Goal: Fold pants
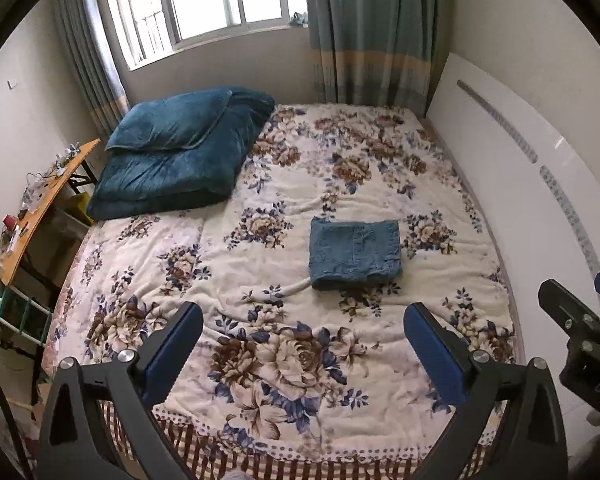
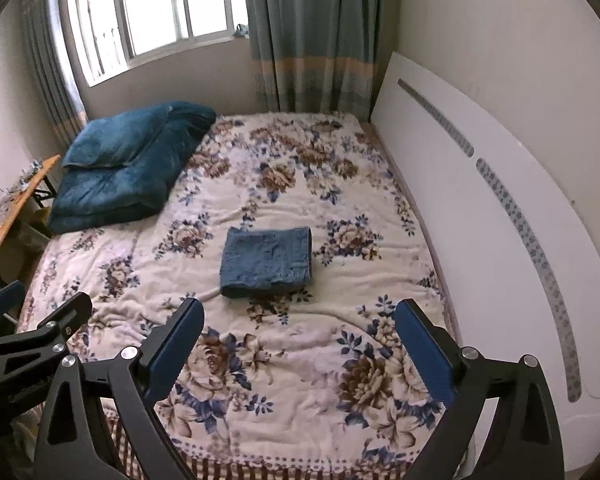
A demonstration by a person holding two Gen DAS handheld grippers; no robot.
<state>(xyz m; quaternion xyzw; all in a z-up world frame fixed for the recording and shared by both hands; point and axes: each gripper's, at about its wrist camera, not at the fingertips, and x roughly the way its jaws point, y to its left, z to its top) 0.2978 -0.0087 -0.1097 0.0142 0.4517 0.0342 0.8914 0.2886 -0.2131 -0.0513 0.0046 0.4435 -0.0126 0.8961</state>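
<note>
The pants (image 1: 355,254) are seen folded into a neat blue square on the flowered bedspread (image 1: 284,360). Both the left gripper (image 1: 303,312) and right gripper (image 2: 298,308) are held spread wide and empty, well short of the pants.

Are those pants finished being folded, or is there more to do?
They look finished: the denim pants lie as a compact rectangular stack on the floral blanket. Nothing is in hand; the left hand-held gripper and the right hand-held gripper are both open, empty and held back near the foot of the bed. No further step appears to be left.
</note>
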